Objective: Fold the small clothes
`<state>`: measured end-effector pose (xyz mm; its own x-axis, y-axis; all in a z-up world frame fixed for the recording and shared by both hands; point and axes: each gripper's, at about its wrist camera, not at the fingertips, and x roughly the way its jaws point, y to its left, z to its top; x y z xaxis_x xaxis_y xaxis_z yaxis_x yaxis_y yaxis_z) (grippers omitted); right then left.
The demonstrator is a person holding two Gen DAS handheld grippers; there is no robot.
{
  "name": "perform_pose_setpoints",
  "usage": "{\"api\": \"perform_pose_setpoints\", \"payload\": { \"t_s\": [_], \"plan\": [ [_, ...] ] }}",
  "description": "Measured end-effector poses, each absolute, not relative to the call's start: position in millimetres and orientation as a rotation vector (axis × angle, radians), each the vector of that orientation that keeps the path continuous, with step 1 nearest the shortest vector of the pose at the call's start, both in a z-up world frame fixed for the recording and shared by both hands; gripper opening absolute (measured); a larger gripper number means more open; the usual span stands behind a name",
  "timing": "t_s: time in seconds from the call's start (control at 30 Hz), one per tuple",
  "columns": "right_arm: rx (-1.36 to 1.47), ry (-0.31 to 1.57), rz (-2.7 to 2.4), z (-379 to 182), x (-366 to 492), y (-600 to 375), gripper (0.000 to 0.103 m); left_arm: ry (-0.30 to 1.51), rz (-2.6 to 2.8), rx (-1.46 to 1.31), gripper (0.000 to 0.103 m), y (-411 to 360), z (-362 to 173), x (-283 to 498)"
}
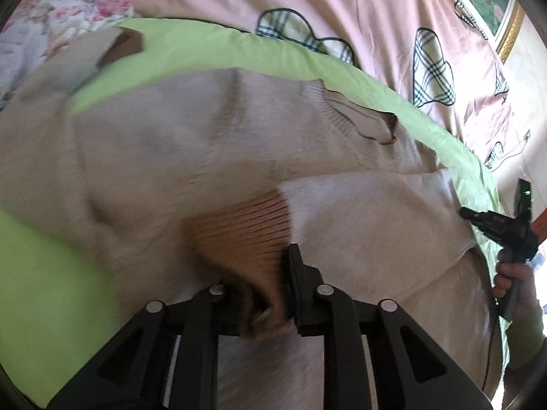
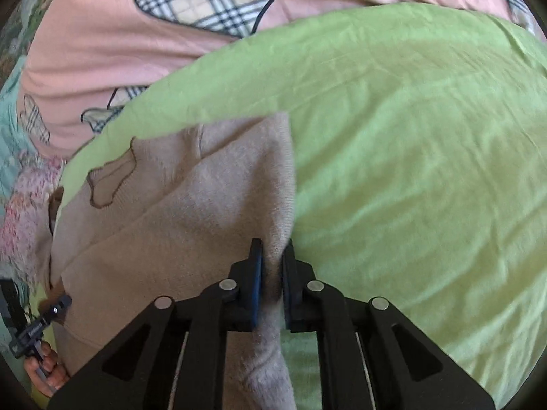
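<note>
A small beige knit sweater (image 1: 205, 130) lies spread on a green sheet (image 1: 41, 273), neckline (image 1: 362, 119) toward the far right. My left gripper (image 1: 273, 266) is shut on the sleeve's brown ribbed cuff (image 1: 246, 229) and holds that sleeve folded across the sweater body. In the right wrist view, my right gripper (image 2: 272, 256) is shut on the sweater's right side edge (image 2: 277, 205), at the border with the green sheet (image 2: 410, 171). The right gripper also shows at the right edge of the left wrist view (image 1: 478, 217). The other sleeve's brown cuff (image 1: 126, 46) lies far left.
A pink bedspread with plaid heart patches (image 1: 342, 17) lies beyond the green sheet. Floral bedding (image 1: 51, 17) sits at the far left. A gold-framed picture (image 1: 506, 24) hangs at the upper right. The left gripper's body shows at the lower left of the right wrist view (image 2: 37, 324).
</note>
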<state>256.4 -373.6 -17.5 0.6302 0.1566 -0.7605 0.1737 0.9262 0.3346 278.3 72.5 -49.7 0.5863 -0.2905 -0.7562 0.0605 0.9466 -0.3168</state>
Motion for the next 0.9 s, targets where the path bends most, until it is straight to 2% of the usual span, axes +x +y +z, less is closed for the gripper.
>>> {"api": "perform_pose_setpoints", "payload": {
  "t_s": [0.13,0.27,0.37,0.47,0.5,0.53,0.63,0.8,0.9],
  "plan": [
    [0.443,0.843,0.05,3.4,229.5,-359.5,0.017,0.912,-0.158,-0.283,0.023,92.7,-43.9,259.7],
    [0.451,0.833,0.163,13.5,198.3,-325.0,0.039,0.877,-0.117,-0.312,0.024,113.7,-31.4,245.8],
    [0.461,0.871,0.231,8.0,180.7,-298.8,0.039,0.862,-0.088,-0.305,0.027,126.1,-23.0,247.1],
    [0.476,0.904,0.298,1.0,168.4,-274.6,0.039,0.843,-0.018,-0.27,0.051,137.4,-13.1,258.2],
    [0.471,0.913,0.316,-0.4,164.0,-266.7,0.039,0.834,0.014,-0.252,0.069,141.2,-9.1,263.2],
    [0.466,0.921,0.33,-1.7,158.7,-259.4,0.039,0.815,0.051,-0.231,0.082,145.9,-3.9,269.6],
    [0.468,0.935,0.368,-4.0,149.6,-245.4,0.04,0.768,0.154,-0.126,0.085,157.4,9.9,299.7],
    [0.431,0.973,0.404,-6.5,148.4,-225.4,0.041,0.813,0.281,0.017,0.087,178.1,9.3,376.1],
    [0.428,0.983,0.42,-6.7,147.2,-218.8,0.042,0.851,0.293,0.005,0.086,198.0,2.5,415.7]
  ]
}}
